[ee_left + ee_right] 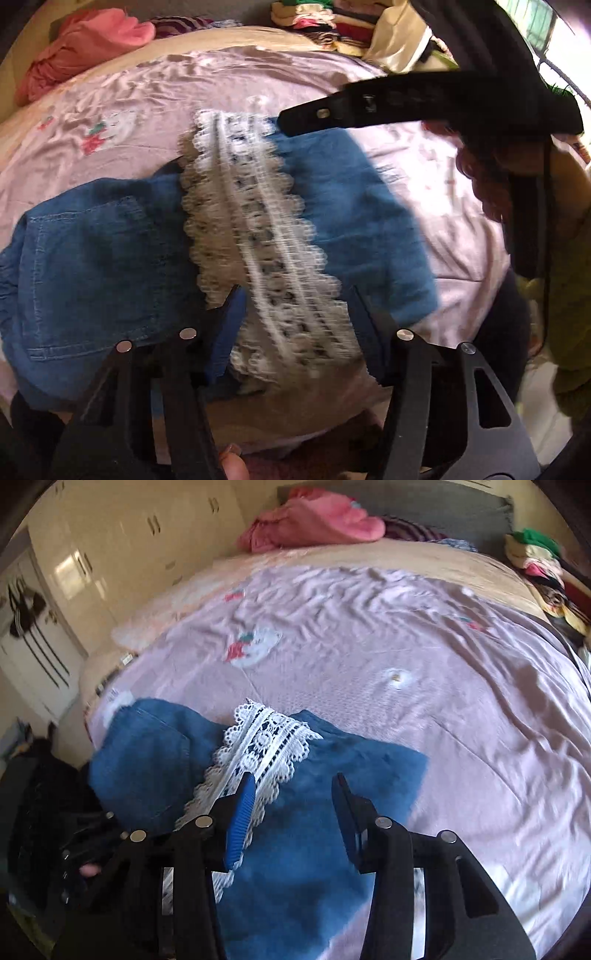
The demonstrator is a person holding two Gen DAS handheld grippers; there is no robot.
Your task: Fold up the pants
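Note:
Blue denim pants (92, 258) with a white lace hem (255, 229) lie folded on the pink bedsheet (147, 103). My left gripper (295, 295) is open just above the lace, holding nothing. In the right wrist view the same pants (314, 830) and lace (266, 746) lie near the bed's front left corner, and my right gripper (293, 786) is open above the denim, holding nothing. The right gripper also shows in the left wrist view (406, 103), hovering over the far end of the pants.
A pink garment (314, 520) lies at the head of the bed. A pile of folded clothes (543, 572) sits at the far right edge. White wardrobe doors (110, 554) stand to the left. Pink sheet (406, 664) spreads beyond the pants.

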